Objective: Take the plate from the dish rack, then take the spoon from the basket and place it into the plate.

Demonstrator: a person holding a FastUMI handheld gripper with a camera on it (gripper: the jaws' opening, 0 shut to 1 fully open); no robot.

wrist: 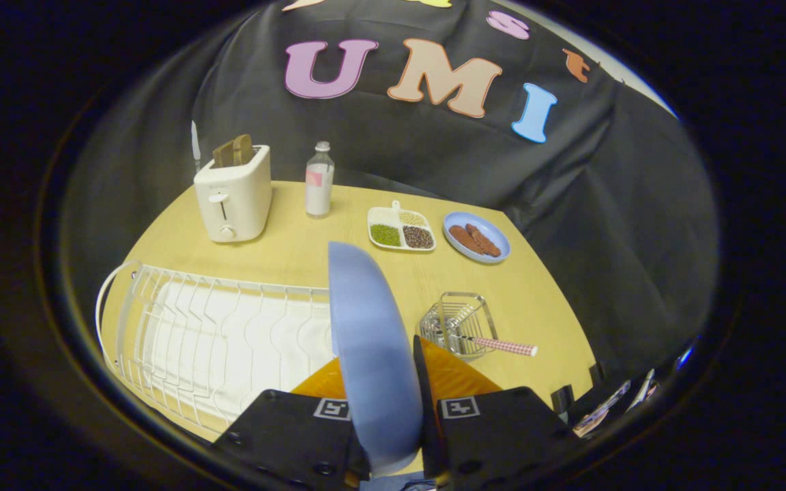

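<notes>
plate (372, 341) | upright, edge-on, clamped btwn fingers (427, 382) | beside dish rack (209, 334)

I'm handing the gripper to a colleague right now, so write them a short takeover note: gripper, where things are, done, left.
Gripper: shut on the light blue round plate, held on edge between the fingers.
White wire dish rack: beside the fingers, no dishes in it.
Spoon with the red checked handle: in the small wire basket on the wooden table, just ahead.
Done: plate taken out.
Left: set plate down, fetch spoon, lay it in plate.
</notes>
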